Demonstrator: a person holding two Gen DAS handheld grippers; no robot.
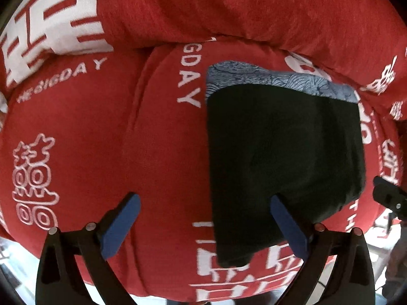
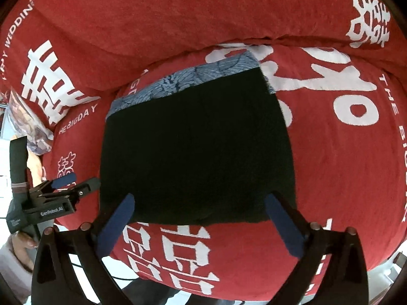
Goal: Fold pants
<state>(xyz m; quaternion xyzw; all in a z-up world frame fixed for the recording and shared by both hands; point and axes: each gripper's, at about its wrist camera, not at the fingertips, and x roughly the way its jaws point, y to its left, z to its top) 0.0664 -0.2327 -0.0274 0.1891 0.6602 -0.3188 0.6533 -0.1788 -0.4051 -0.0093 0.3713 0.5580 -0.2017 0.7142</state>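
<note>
Below, both pairs of tongs stand spread wide and grasp nothing. The left tongs (image 1: 204, 225) hang over the near left corner of the pants (image 1: 282, 157): one blue pad is above red cloth, the other above the black fabric, with open air between. The right tongs (image 2: 201, 225) straddle the near edge of the pants (image 2: 195, 150), a pad close to each near corner; whether the pads touch the cloth I cannot tell.

The pants lie folded into a compact dark block with fairly straight sides. A folded blue patterned cloth (image 2: 178, 81) peeks out along their far edge. Both rest on a red bedspread (image 2: 330, 178) printed with white characters and letters. To the left and right the spread is bare; behind, a thick red roll (image 2: 178, 20) rises like a wall. The spread looks soft and fuzzy, with rounded folds.
</note>
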